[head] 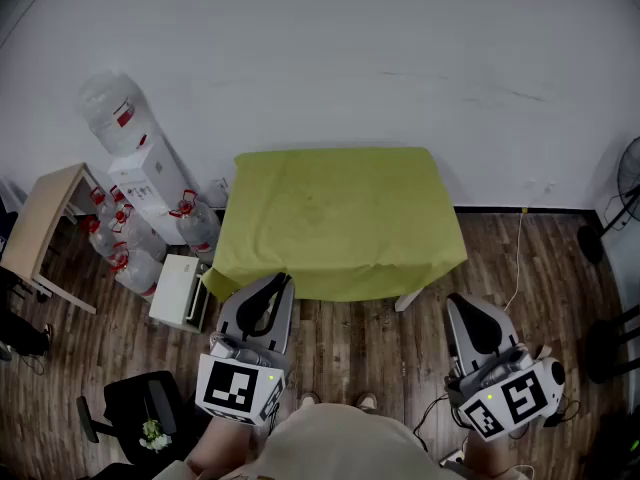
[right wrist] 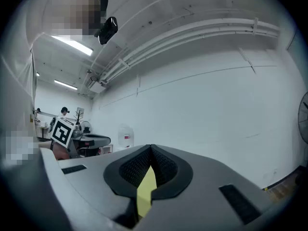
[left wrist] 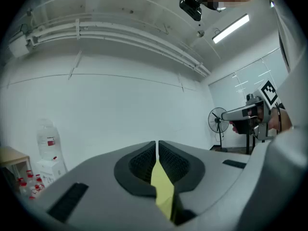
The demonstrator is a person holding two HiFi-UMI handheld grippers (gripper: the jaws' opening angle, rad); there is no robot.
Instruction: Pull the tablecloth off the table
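Observation:
A yellow-green tablecloth (head: 335,218) lies flat over the table against the white wall, its front edge hanging down. My left gripper (head: 283,281) is held in front of the table's near left corner, jaws shut with nothing in them. My right gripper (head: 452,301) hovers short of the near right corner, apart from the cloth and also shut on nothing. In the left gripper view the jaws (left wrist: 157,142) meet, and a strip of the cloth (left wrist: 161,186) shows through the gap below them. The right gripper view shows the same: closed jaws (right wrist: 151,147) and a yellow strip (right wrist: 146,189).
A water dispenser (head: 140,173) with several bottles (head: 125,243) stands left of the table, next to a white box (head: 180,290) and a wooden desk (head: 45,218). A black chair (head: 140,408) is at near left. A fan (head: 625,183) and a cable (head: 518,258) are at right.

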